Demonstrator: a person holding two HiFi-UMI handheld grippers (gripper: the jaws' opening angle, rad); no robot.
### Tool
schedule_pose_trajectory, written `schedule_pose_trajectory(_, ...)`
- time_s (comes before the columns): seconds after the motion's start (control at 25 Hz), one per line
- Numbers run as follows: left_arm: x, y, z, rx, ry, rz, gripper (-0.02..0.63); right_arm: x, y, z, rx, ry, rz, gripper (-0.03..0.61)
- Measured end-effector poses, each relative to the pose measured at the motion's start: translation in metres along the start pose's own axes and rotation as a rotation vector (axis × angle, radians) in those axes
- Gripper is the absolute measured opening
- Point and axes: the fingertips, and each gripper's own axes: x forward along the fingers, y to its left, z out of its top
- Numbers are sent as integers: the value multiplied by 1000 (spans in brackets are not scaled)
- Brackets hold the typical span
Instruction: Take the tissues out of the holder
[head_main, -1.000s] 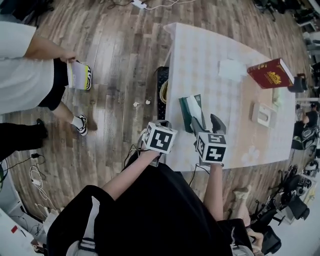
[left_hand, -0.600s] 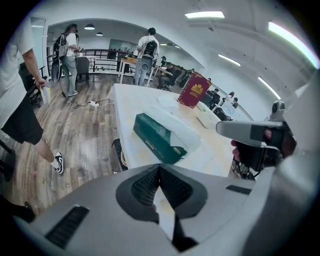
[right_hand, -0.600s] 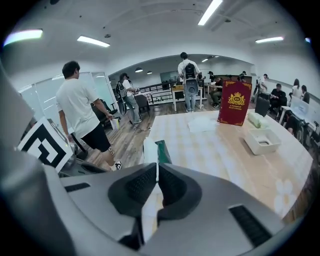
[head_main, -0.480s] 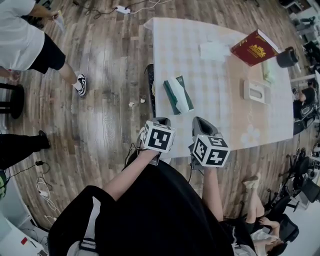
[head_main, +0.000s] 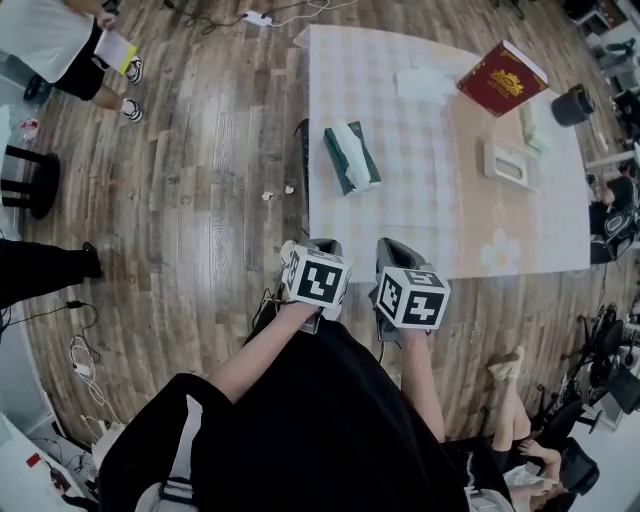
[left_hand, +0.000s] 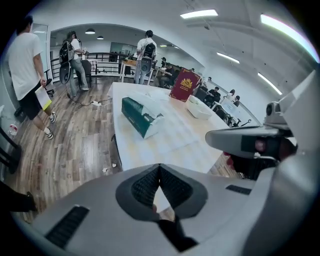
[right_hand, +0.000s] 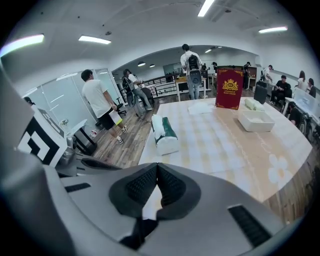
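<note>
Wood plank floor (head_main: 200, 200), pale checked table (head_main: 440, 220), ceiling strip lights (left_hand: 199, 13)

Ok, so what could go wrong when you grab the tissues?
1. The green tissue box sits near the table edge; a hard tug might drag it off onto the floor.
2. The left gripper and right gripper both have jaws shut and empty; unless they open, they would only bump the box.
3. The red book stands upright; a wide swing could topple it.

Dark green tissue pack (head_main: 351, 158), red-and-gold book (head_main: 502, 80), pale checked tablecloth (head_main: 400, 225)
</note>
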Motion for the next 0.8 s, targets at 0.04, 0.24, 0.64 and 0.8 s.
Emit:
schedule_pose_trajectory(0.04, -2, -2, -8, -5, 0, 5, 2, -2, 2, -7, -5, 7, 9, 12)
schedule_pose_trajectory(0.24, -13, -8, -43, -36, -7, 29, 2, -6, 19, -43, -45, 52, 50, 12)
schedule_pose_trajectory(0.64, -32, -16, -89, -72, -28, 54, 0, -12, 50, -94, -116, 125, 80, 12)
schedule_pose_trajectory(0.8, -34, -26, -100, -53, -35, 43, 2, -21, 51, -105, -125, 124, 62, 12)
